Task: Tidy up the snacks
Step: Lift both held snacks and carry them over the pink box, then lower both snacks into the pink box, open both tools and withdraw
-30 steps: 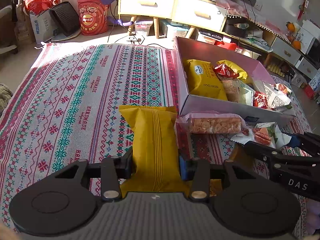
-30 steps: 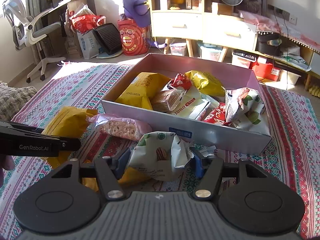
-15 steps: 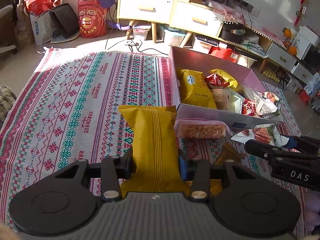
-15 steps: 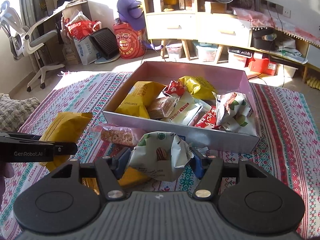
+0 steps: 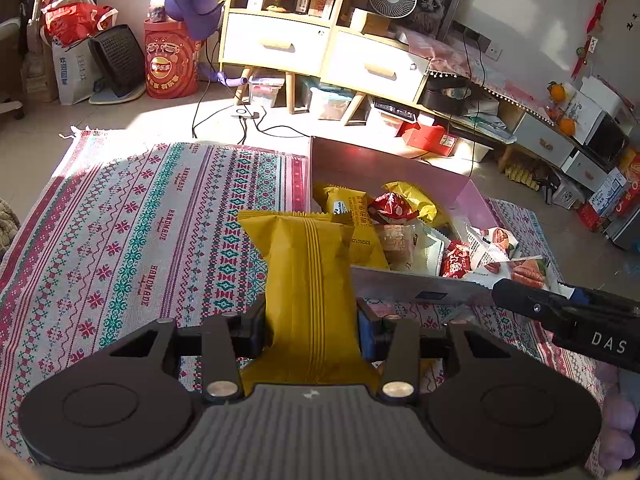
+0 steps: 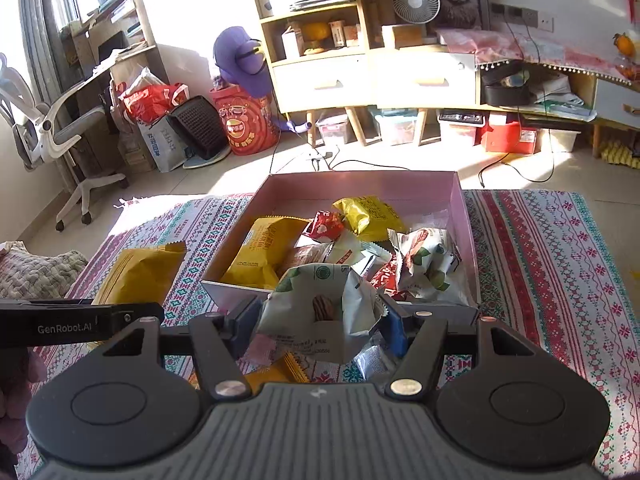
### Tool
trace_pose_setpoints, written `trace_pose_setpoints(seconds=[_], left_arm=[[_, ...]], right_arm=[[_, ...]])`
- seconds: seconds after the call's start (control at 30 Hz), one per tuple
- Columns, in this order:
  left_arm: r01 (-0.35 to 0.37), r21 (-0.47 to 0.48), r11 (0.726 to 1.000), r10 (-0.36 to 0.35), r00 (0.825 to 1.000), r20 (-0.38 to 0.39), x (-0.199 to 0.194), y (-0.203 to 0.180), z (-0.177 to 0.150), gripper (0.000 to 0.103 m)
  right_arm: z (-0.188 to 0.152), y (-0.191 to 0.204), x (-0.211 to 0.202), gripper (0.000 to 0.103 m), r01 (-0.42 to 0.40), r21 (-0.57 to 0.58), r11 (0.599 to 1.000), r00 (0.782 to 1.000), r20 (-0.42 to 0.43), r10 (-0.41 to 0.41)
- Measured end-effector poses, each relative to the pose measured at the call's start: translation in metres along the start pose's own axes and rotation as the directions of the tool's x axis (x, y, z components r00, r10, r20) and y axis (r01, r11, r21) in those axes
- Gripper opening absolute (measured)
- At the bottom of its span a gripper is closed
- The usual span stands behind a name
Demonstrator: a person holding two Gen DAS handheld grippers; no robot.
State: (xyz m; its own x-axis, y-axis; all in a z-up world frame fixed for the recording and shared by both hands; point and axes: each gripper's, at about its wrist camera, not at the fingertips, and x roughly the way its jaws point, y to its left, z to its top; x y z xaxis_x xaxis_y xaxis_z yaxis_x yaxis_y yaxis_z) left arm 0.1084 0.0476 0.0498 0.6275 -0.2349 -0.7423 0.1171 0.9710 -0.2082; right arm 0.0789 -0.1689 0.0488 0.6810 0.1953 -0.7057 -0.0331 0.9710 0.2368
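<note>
Across the floor lies a patterned rug (image 5: 132,240), red, teal and white, and on it sits a pink open box (image 6: 360,188) at about twelve o'clock from the right gripper and two o'clock from the left one. Inside the box lie several snack packets, among them a yellow packet (image 6: 260,252) toward its nine o'clock side and a small red packet (image 6: 324,224) near the middle. Just in front of the left wrist camera, the left gripper (image 5: 312,332) pinches a mustard-yellow snack bag (image 5: 308,280) by its sides, clear of the rug. Beside it at three o'clock, the right gripper (image 6: 320,324) pinches a white and green snack pouch (image 6: 320,304), held over the box's near wall.
</note>
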Motion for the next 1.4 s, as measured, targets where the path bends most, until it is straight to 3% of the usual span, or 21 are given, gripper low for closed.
trace_pose_setpoints(seconds=[0.37, 0.6, 1.07, 1.3, 1.4], left_arm=[[-0.003, 0.031, 1.0, 0.002, 0.999, 0.046, 0.029, -0.025, 0.036, 0.049], [-0.005, 0.057, 0.998, 0.002, 0.999, 0.048, 0.068, -0.043, 0.065, 0.049], [-0.008, 0.107, 0.994, 0.022, 0.992, -0.128, 0.141, -0.066, 0.094, 0.049], [-0.025, 0.13, 0.991, 0.044, 0.989, -0.144, 0.15, -0.072, 0.1, 0.051], [-0.034, 0.14, 0.99, 0.051, 0.992, -0.116, 0.151, -0.074, 0.101, 0.054]], right_arm=[[0.036, -0.044, 0.002, 0.059, 0.036, 0.11, 0.993, 0.99, 0.133, -0.05], [0.053, -0.063, 0.027, 0.059, 0.015, 0.161, 0.987, 0.99, 0.133, -0.037], [0.053, -0.086, 0.073, 0.06, -0.03, 0.214, 0.976, 0.996, 0.088, 0.012], [0.053, -0.086, 0.076, 0.063, -0.037, 0.207, 0.978, 0.997, 0.075, 0.022], [0.054, -0.087, 0.076, 0.066, -0.035, 0.224, 0.974, 0.997, 0.076, 0.018]])
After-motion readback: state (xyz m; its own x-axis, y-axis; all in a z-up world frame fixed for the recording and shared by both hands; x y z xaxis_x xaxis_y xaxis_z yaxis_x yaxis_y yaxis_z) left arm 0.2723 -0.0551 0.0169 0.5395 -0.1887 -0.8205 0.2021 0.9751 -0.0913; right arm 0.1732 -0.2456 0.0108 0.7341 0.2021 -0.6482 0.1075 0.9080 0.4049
